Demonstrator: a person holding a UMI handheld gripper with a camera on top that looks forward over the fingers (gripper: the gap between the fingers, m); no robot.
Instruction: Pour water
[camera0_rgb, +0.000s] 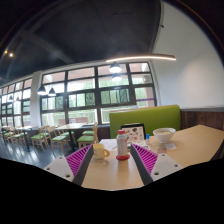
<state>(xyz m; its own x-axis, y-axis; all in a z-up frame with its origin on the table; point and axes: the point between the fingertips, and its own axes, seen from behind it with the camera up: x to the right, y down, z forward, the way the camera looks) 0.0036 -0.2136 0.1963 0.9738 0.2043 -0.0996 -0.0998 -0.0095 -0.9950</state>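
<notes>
On a light wooden table (190, 145) stands a clear bottle with a red label and red base (122, 146), just ahead of my fingers and toward the right one. A cream mug with a handle (100, 152) sits left of it, close to the left finger's magenta pad (78, 160). My gripper (112, 163) is open, with bare tabletop between the fingers; neither pad touches the bottle or the mug. The right pad (146, 158) lies right of the bottle.
A white bowl (164, 134) and a small upright card (133, 131) stand farther back on the table. Behind them is a green bench back (145, 117). More tables and chairs (35, 138) fill the room to the left, under large windows.
</notes>
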